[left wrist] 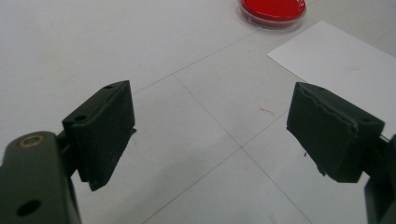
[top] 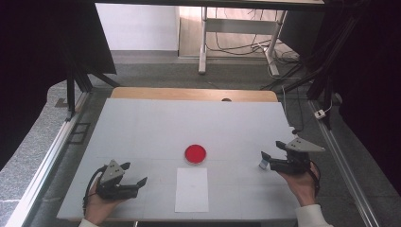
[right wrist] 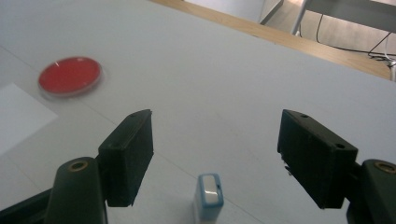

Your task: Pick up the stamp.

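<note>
The small blue-and-white block (right wrist: 208, 196) stands upright on the desk (top: 142, 127), low between the wide, empty jaws of the right gripper (right wrist: 215, 154). The left gripper (left wrist: 210, 140), likewise spread wide, is held well apart.

tongs (right wrist: 212, 156): jaws seen wide apart, nothing pressed | small blue-and-white block (right wrist: 209, 196): seen upright on the bench (right wrist: 224, 74), between the jaws, touched by neither | red dish (right wrist: 70, 76): seen far left | white sheet (right wrist: 18, 116): just beside the dish
</note>
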Tool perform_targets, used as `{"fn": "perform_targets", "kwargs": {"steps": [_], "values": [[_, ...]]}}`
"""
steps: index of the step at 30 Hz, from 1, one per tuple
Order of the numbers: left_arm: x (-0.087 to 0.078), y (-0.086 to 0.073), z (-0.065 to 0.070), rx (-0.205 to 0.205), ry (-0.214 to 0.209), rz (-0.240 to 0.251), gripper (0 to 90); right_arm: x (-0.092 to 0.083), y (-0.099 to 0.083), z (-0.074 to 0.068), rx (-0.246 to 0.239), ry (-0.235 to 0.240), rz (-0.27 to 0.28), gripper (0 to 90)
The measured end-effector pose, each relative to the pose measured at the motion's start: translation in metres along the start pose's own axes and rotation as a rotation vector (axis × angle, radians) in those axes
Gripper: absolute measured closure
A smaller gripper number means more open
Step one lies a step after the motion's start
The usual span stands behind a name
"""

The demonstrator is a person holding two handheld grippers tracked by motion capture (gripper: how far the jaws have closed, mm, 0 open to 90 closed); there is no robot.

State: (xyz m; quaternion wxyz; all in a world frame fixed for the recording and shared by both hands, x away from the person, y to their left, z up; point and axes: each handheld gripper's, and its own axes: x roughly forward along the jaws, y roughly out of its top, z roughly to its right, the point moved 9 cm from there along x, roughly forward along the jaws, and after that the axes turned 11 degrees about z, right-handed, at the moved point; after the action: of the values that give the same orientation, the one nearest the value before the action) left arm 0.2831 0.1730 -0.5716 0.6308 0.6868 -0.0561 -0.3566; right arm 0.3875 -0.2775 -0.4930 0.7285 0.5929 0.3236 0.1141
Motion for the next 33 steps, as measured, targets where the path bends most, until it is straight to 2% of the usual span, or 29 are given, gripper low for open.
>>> {"fn": "perform_targets", "kwargs": {"steps": [6,13,20,24,33], "values": [[0.001,-0.001,0.001,-0.001,0.000,-0.007,15.5,-0.001,-0.010,0.006,0.003,0.001,-0.042,27.2],[0.001,-0.002,0.001,0.004,-0.004,-0.012,15.5,0.001,-0.018,0.009,0.037,0.022,-0.094,29.5],[0.001,-0.002,0.000,0.002,-0.001,-0.012,15.7,0.004,-0.025,0.006,0.025,0.045,-0.126,31.5],[0.002,-0.003,0.001,0.004,-0.005,-0.019,15.6,0.008,-0.031,0.006,0.015,0.043,-0.151,32.2],[0.002,-0.004,0.000,-0.001,-0.007,-0.020,15.6,0.014,-0.044,0.003,0.011,0.059,-0.185,40.4]]}}
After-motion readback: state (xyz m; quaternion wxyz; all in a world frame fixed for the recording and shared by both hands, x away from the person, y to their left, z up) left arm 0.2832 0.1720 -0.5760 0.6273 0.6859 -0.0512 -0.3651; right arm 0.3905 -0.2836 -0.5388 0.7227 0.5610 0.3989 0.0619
